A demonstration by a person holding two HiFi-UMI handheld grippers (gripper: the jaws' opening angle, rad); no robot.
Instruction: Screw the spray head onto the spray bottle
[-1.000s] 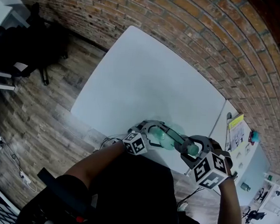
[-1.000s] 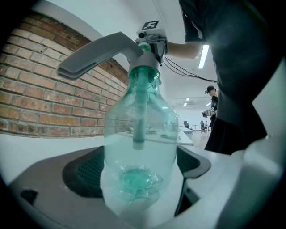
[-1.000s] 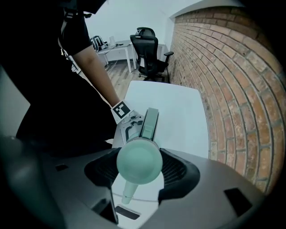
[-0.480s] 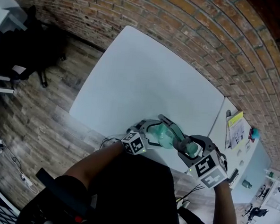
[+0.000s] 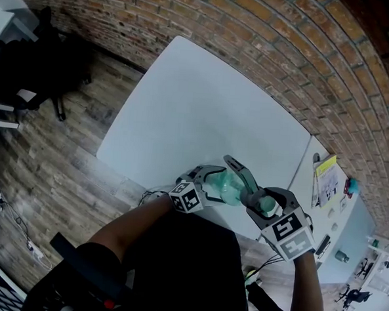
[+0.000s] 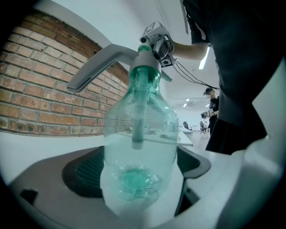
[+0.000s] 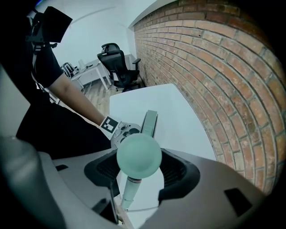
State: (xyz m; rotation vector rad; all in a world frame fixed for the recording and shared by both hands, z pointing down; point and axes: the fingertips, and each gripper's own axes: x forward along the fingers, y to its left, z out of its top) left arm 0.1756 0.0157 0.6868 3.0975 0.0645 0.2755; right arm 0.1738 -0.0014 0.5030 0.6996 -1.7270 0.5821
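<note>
I have both grippers on the work, held up over the near edge of the white rectangular table (image 5: 203, 113). The left gripper (image 5: 212, 183) is clenched around the lower body of the clear green-tinted plastic spray bottle (image 6: 140, 147). In the left gripper view its dark mesh pads press against the bottle on both sides, with the base facing the camera. A pale dip tube hangs down inside the bottle.

The right gripper (image 5: 260, 203) is grasping the spray head with the pale green round top (image 7: 139, 155). In the right gripper view that dome sits squarely between the two pads. The head rests on the bottle's neck, and its long grey lever (image 6: 103, 60) juts out sideways toward the red brick wall (image 5: 286, 45).

From the head view the bottle (image 5: 229, 186) lies almost level between the two grippers, so each one blocks my sight of the other's jaws. My own dark-sleeved torso fills the lower frame.

Around the work I see grey wood-plank flooring (image 5: 63, 150) and a black office chair (image 7: 118, 60) at a far desk. A second white table (image 5: 354, 227) just to the right carries a yellow sheet (image 5: 328, 169) and some small items I cannot identify.
</note>
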